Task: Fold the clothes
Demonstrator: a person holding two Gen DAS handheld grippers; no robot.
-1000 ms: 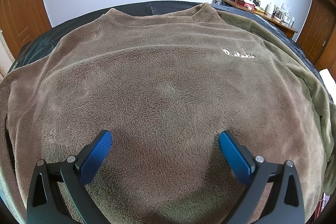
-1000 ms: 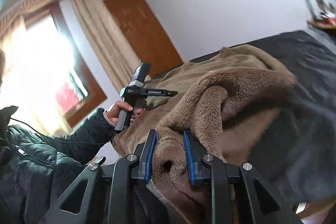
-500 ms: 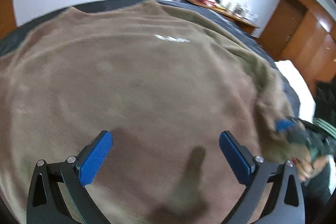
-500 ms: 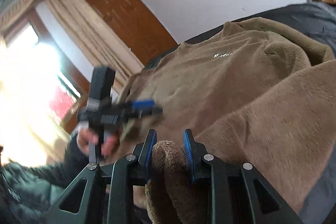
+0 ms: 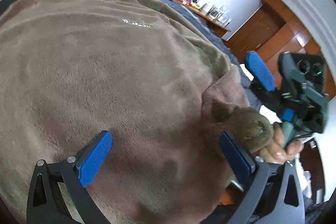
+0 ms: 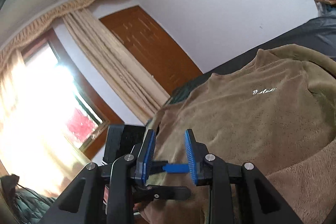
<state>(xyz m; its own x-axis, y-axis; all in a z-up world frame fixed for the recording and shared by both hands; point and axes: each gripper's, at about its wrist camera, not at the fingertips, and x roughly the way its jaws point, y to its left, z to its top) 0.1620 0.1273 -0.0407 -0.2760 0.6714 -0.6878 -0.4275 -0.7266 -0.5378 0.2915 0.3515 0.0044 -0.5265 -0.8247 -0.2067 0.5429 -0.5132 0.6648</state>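
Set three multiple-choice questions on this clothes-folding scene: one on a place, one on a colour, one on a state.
1. Where is the white lettering on the brown fleece sweater?
A. on the chest
B. on a sleeve cuff
C. on the curtain

2. What colour are the pads of the left gripper?
A. red
B. blue
C. white

3. How do the left gripper's jaws stand?
A. shut on a sleeve cuff
B. shut on the collar
C. wide open above the sweater

Key:
1 A, the script sits on the front panel below the collar.
2 B, both textured pads are blue.
3 C, the pads stand far apart with no cloth pinched between them.
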